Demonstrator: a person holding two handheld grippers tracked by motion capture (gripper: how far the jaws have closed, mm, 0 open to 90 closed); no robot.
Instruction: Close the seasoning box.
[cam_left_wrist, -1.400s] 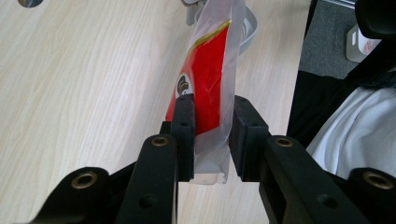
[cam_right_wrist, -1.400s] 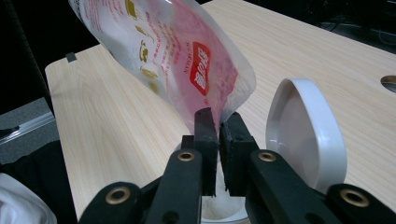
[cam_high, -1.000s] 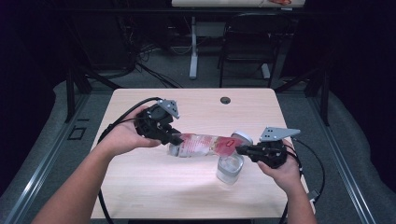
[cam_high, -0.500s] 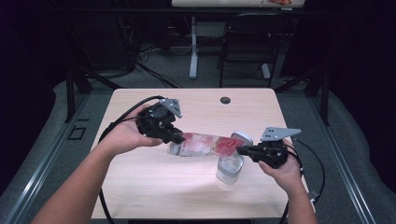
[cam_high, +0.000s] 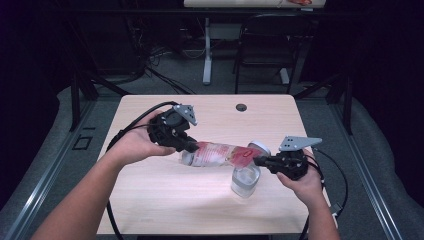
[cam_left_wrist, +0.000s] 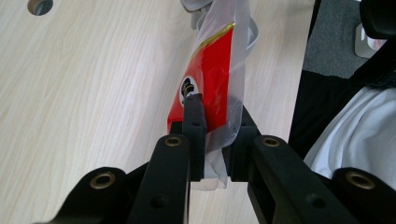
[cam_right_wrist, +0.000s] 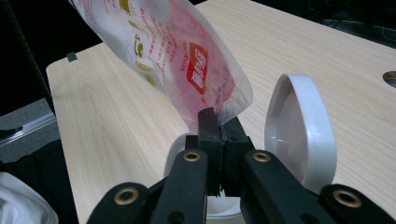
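Above the middle of the wooden table (cam_high: 150, 210), stretched between both tools: a clear plastic pouch (cam_high: 220, 153) with red printing, lifted off the surface and lying roughly level in the high view. At its left end, pinched by the left gripper (cam_high: 192, 146), jaws having just been closing, pads now pressed on the crumpled clear edge beside the red label, as seen in the left gripper view (cam_left_wrist: 212, 140). At its right end, clamped tight by the right gripper (cam_high: 260, 161), jaws nearly together on a corner of the film in the right gripper view (cam_right_wrist: 217, 126), pouch (cam_right_wrist: 177, 60) rising up and away from there toward the far edge. Directly under that right corner, standing on the table: a clear jar (cam_high: 245, 181), mouth partly hidden behind the jaws in the right gripper view. Just beside the right gripper's jaws, a white round lid (cam_right_wrist: 299, 126), tilted on edge, hollow side facing the camera. Farther back on the table, near its far edge, a small round cable hole (cam_high: 241, 107). Trailing off the left gripper across the table's left side, a black cable (cam_high: 130, 127).
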